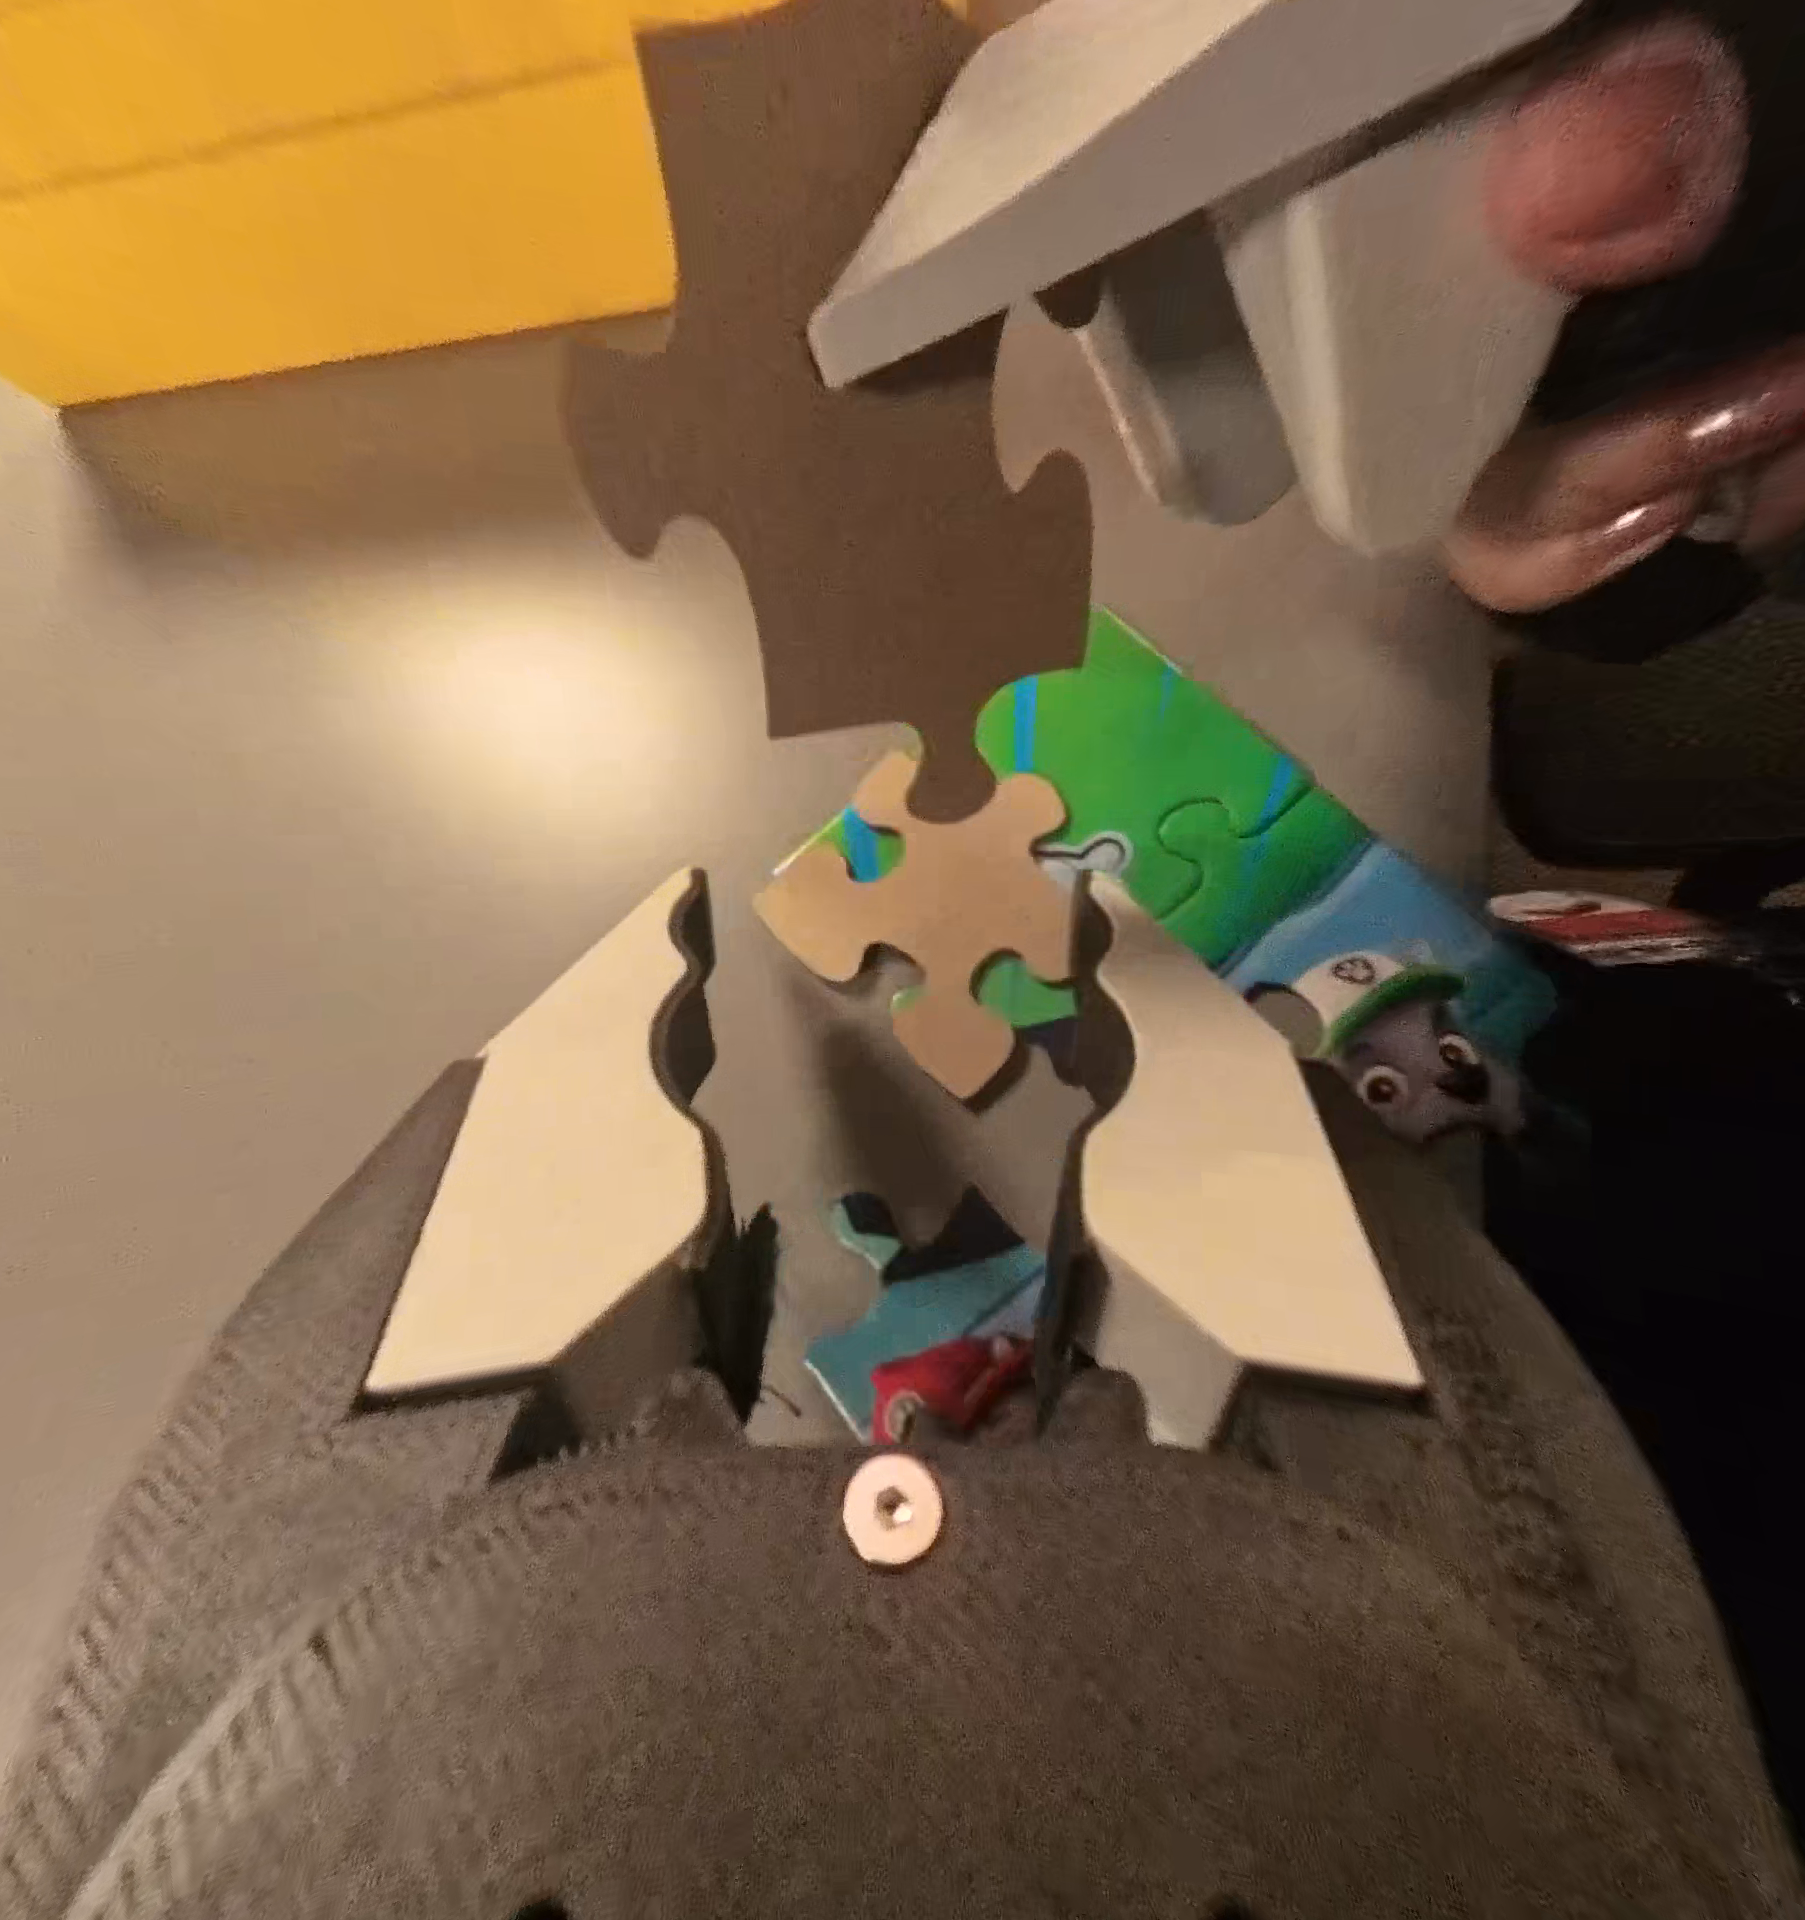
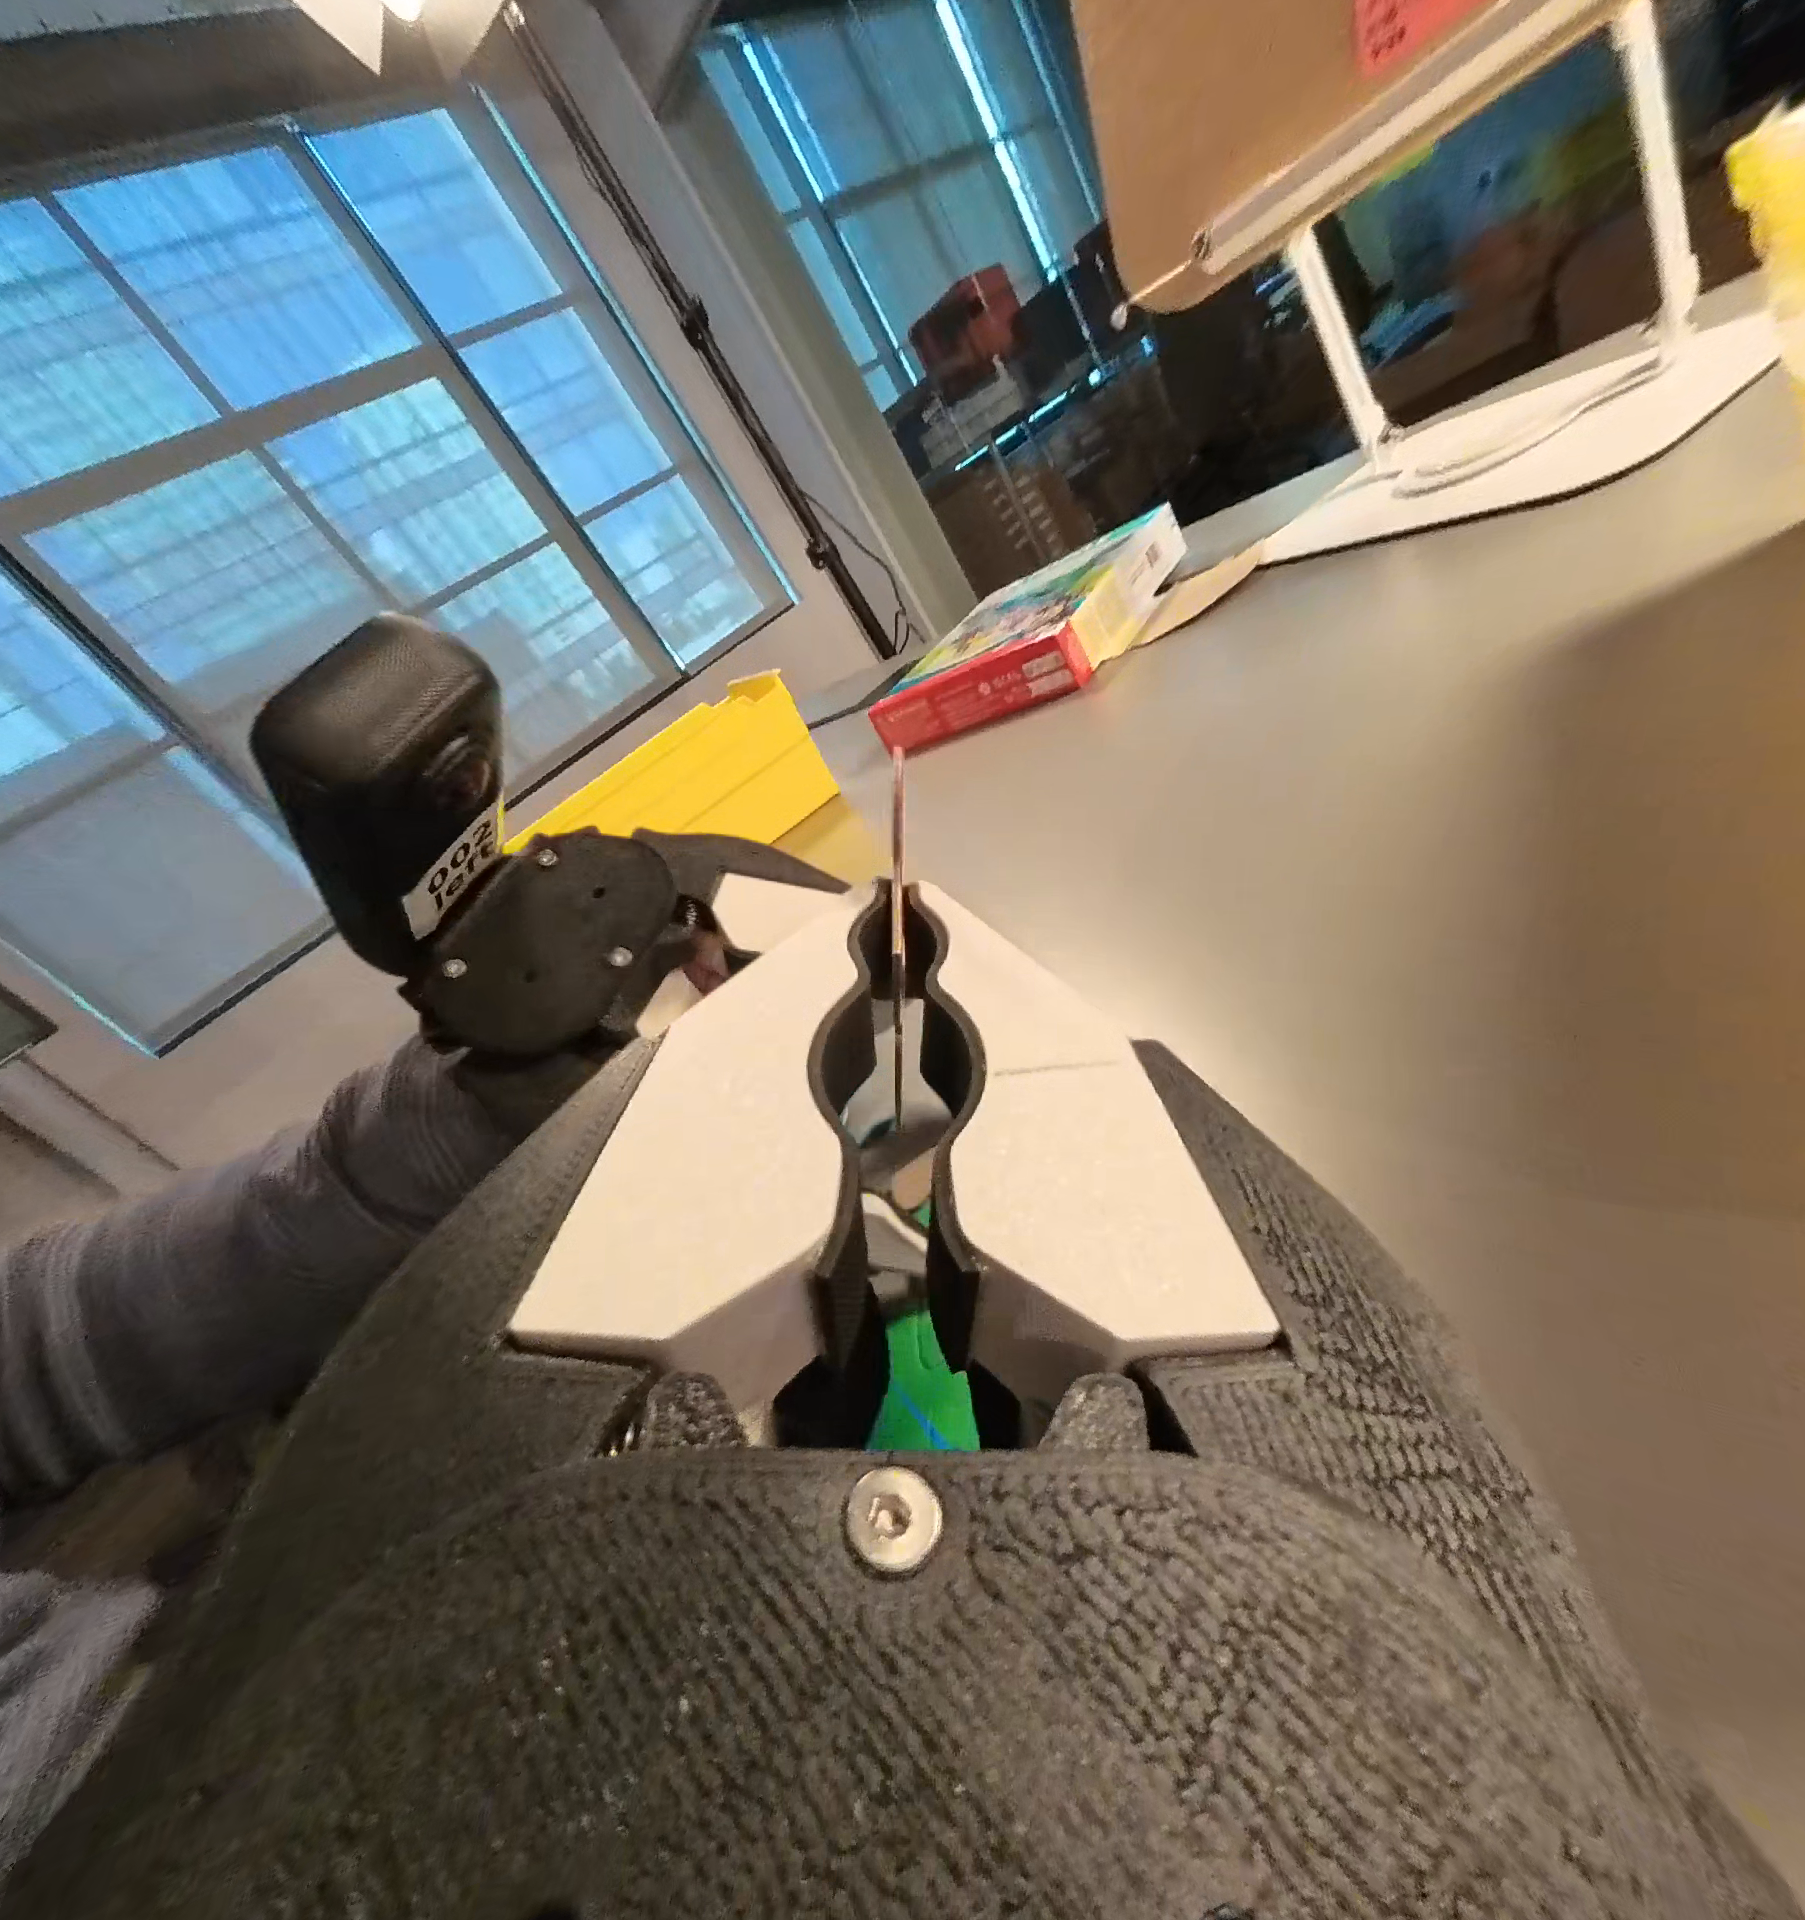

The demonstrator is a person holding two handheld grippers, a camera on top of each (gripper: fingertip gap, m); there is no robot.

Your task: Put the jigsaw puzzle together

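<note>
In the left wrist view my left gripper is open. A tan puzzle piece, plain back showing, hangs between its fingers; the left pad stands clear of it. Its top notch meets the knob of a dark, shaded puzzle piece that runs up into my right gripper. In the right wrist view my right gripper is shut on that puzzle piece, seen edge-on as a thin upright strip. The left gripper sits just to its left. Joined green and blue puzzle pieces lie on the table below.
A yellow bin stands on the grey table and also shows in the right wrist view. A red-edged box and a white stand are farther back. A hand holds the right gripper; a grey sleeve is at the left. About 9 cm separates my left fingertips from my right.
</note>
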